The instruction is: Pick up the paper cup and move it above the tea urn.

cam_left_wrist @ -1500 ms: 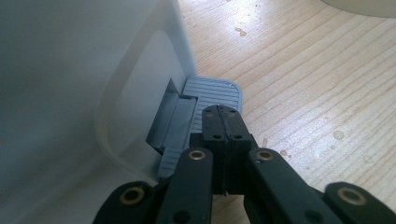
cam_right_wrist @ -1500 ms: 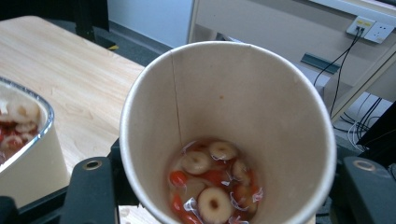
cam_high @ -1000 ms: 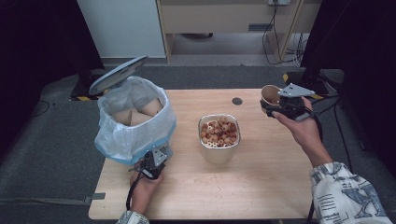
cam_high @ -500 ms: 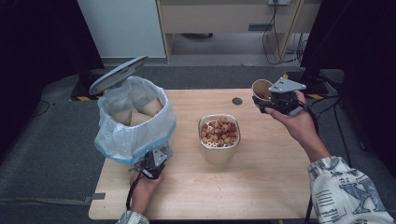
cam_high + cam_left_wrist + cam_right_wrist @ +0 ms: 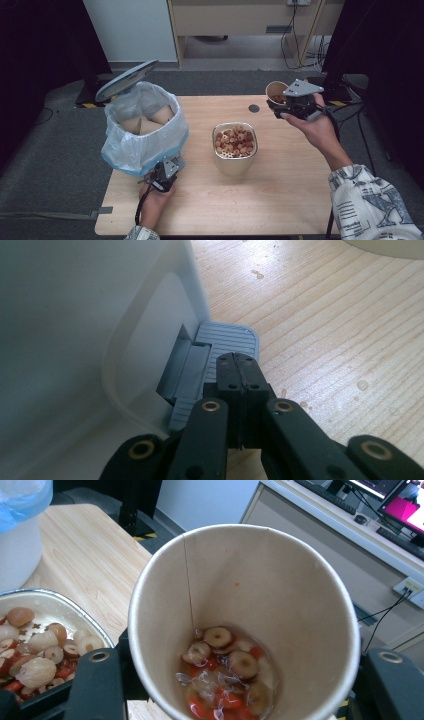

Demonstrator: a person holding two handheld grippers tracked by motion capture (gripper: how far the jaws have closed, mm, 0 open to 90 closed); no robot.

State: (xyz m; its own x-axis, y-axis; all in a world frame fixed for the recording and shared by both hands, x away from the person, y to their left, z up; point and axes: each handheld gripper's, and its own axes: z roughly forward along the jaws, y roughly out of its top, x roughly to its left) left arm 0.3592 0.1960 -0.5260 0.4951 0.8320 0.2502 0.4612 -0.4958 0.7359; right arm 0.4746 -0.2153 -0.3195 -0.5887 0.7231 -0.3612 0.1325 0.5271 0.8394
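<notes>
Pale wooden tabletop (image 5: pixel 280 200) is carrying a pedal bin (image 5: pixel 142 130) lined with a plastic bag, its lid standing open, and a foil tray (image 5: pixel 235 145) of dried fruit. Left gripper (image 5: pixel 237 365), jaws pressed together and empty, is pressing on the bin's grey pedal (image 5: pixel 225 340). Right gripper (image 5: pixel 280 104) is clamping a paper cup (image 5: pixel 245 620) above the table's far right edge, fruit slices and liquid sitting inside.

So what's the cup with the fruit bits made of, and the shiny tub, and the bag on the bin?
The cup looks like paper: matte tan wall with a straight glued seam. The tub is probably thin aluminium foil, since its rim is silvery and gleams. The bag seems to be thin plastic film: see-through, crinkled, bluish at the edge.
</notes>
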